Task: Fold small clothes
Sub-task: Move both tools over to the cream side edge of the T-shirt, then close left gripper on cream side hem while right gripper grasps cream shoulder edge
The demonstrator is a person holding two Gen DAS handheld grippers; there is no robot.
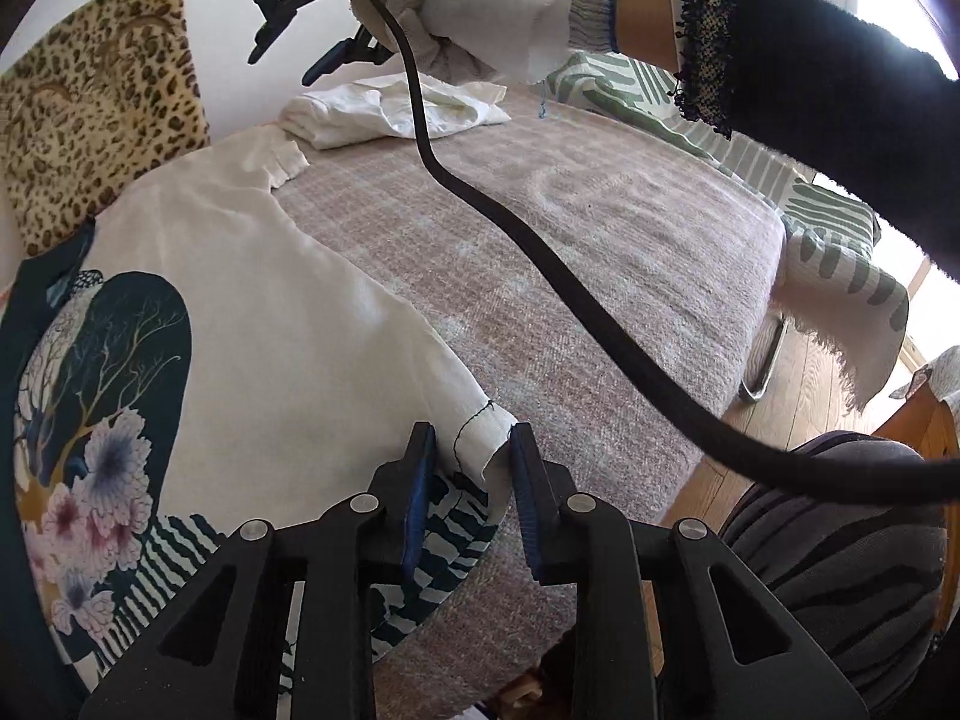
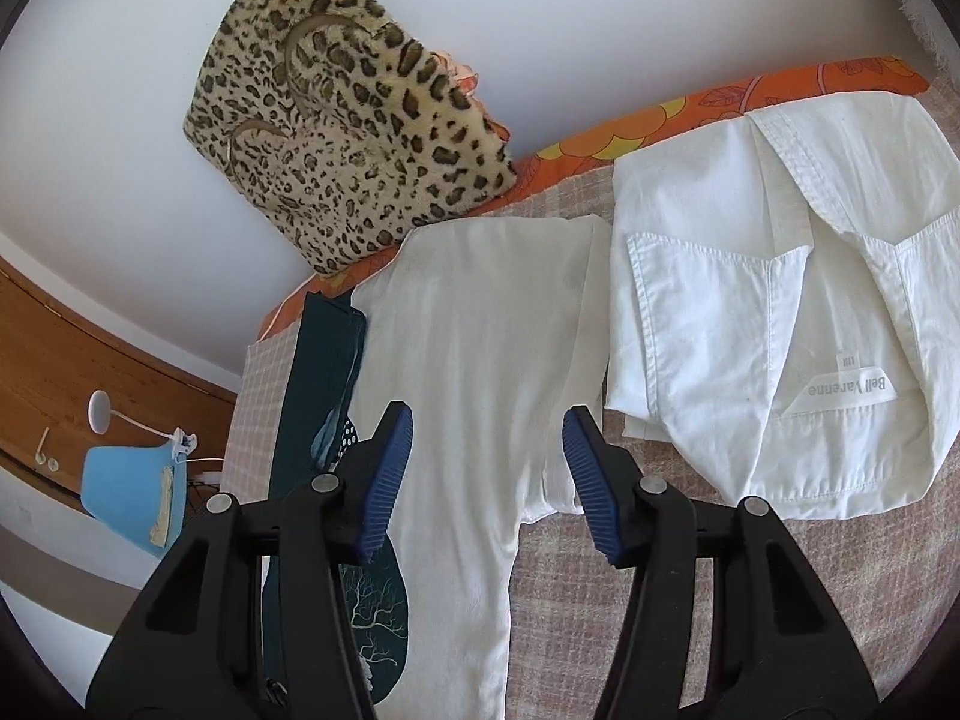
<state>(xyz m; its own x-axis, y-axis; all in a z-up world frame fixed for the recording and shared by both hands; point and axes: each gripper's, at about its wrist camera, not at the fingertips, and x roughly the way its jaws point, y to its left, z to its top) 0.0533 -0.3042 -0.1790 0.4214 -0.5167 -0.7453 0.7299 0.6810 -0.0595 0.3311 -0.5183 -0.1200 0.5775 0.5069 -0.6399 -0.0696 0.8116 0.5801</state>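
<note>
The left gripper (image 1: 471,456) pinches the sleeve cuff (image 1: 489,441) of the white printed top (image 1: 240,300), which lies spread on the blanket-covered bed (image 1: 570,240). The right gripper (image 2: 487,450) hovers spread above its other sleeve (image 2: 498,360), beside a folded white shirt (image 2: 780,300).

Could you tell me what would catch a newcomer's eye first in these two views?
Probably the white top with the dark tree-and-flower print, spread across the left of the woven blanket, with the left claw closed on its sleeve cuff. Next, the leopard-print cushion leaning on the wall behind, and the folded white shirt lying to the right of the top.
</note>
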